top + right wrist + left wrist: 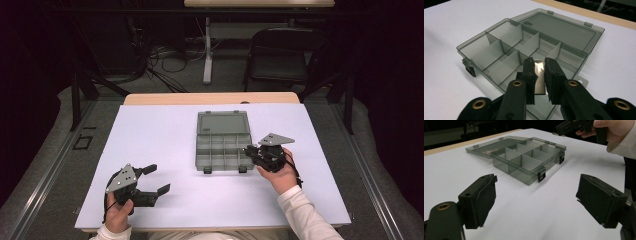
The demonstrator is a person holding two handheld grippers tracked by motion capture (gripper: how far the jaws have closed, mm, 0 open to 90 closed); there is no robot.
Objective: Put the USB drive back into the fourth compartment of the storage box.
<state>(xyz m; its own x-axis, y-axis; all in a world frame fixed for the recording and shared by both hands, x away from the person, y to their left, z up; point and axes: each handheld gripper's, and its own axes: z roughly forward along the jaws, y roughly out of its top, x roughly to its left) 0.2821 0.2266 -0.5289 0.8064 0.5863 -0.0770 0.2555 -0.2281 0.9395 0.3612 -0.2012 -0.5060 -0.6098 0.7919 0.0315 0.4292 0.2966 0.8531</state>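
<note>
Clamped in the right gripper (539, 65): a divider plate (539, 75), upright (shiny) over the open organizer box (223, 148) at its right edge, mid-table. Spread wide near the front-left edge: left gripper (156, 179), bare white table (150, 135) all round.

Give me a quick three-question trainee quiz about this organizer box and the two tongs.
1. True or false: the organizer box has its lid open, lying flat on the table.
2. Which tongs grip a divider at the box: A the left tongs, B the right tongs?
3. Fill in: the left tongs' jaws stand ____, with nothing between them.

Key: 1 true; 2 B; 3 open.
</note>
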